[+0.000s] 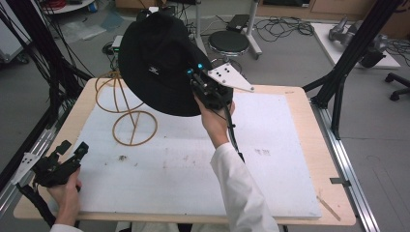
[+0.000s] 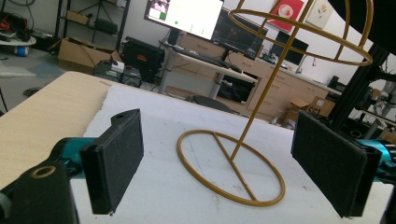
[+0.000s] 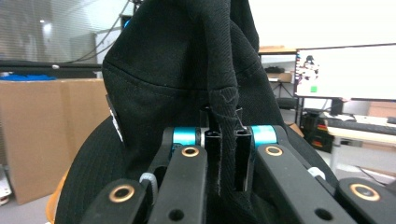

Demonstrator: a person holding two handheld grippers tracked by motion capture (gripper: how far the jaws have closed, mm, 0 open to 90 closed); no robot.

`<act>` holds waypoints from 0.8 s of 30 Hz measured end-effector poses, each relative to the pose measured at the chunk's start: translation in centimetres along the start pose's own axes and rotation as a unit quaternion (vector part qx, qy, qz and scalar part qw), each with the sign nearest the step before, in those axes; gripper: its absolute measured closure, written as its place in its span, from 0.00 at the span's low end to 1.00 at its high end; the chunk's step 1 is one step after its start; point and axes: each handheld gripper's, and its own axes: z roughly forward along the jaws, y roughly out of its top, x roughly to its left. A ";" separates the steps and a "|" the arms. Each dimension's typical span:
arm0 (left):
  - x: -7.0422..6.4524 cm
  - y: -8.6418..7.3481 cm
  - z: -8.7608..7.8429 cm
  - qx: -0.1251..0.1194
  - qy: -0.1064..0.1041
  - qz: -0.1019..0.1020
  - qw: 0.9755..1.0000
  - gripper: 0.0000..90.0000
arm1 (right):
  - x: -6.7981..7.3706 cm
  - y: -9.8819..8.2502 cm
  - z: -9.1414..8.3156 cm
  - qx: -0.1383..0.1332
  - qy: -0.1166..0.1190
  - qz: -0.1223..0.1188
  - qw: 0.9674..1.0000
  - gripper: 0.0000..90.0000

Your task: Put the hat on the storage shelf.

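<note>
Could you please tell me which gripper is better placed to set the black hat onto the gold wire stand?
The right. The right gripper already pinches the black hat's brim, holding it just above the gold wire stand. The left gripper sits open and empty near the table's front left corner.

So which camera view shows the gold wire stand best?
The left gripper view shows the stand best: its round base, slanted pole and upper rings are close and unobstructed. The high view shows the stand smaller, with its top partly hidden behind the black hat. In the right gripper view, the hat blocks the scene.
</note>
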 end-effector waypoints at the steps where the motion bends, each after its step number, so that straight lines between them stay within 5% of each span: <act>1: 0.0 0.0 0.0 0.000 0.000 0.000 1.000 0.19 | 0.2 0.0 0.2 0.000 0.002 0.002 1.000 0.98; 24: 0.0 0.0 0.2 0.000 -0.005 -0.010 1.000 0.19 | 5.2 -0.8 6.6 0.008 0.052 0.014 0.999 0.98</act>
